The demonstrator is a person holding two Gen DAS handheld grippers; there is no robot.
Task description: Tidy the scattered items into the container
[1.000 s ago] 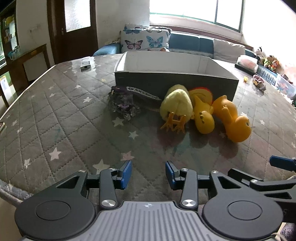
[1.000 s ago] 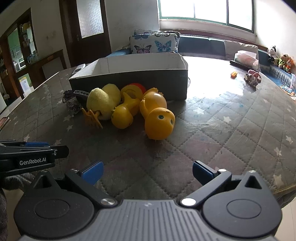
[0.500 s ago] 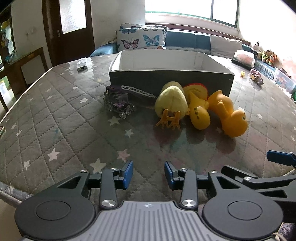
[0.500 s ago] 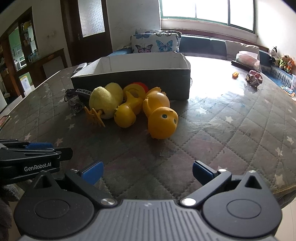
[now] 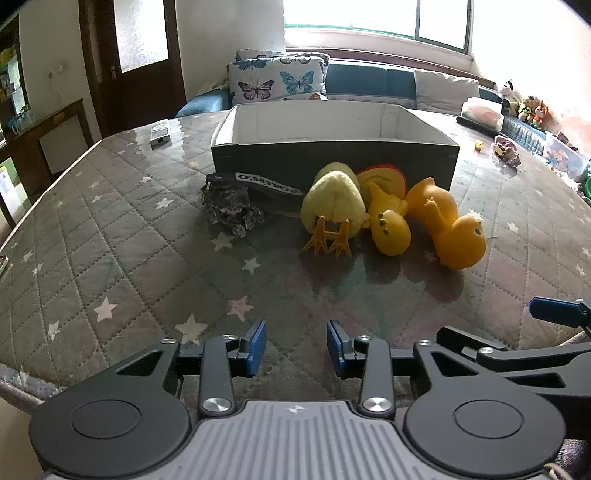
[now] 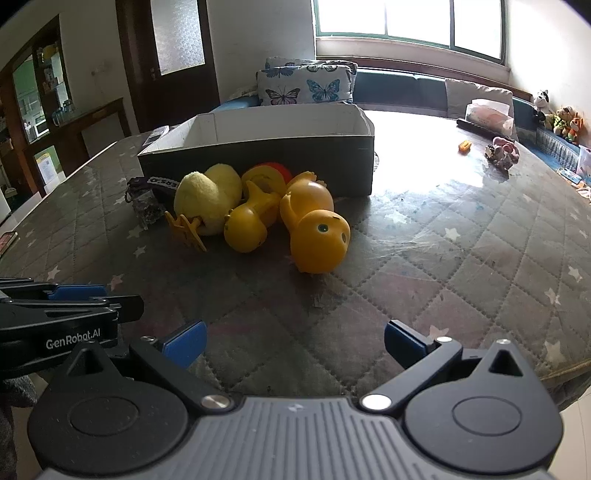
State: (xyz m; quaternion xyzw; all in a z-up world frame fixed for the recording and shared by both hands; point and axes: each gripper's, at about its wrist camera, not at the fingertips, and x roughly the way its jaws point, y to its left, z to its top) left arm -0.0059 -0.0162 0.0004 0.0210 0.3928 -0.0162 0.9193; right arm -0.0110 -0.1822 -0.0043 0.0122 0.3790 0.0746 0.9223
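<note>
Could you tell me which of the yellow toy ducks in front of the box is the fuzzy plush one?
The plush duck is the leftmost, pale and fuzzy with orange feet, beside the keychain; the other two ducks are glossy rubber.

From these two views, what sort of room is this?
Most likely a home living room: a sofa with butterfly cushions under a window, and a quilt-covered table.

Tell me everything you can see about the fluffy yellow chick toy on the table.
The plush chick is pale yellow and fuzzy, with two orange feet that look like plastic sticking out toward the cameras. It lies tipped over on the quilted table cover, just in front of the dark box. A rubber duck presses against one side; a dark strap runs up to the other. Neither gripper touches it.
</note>
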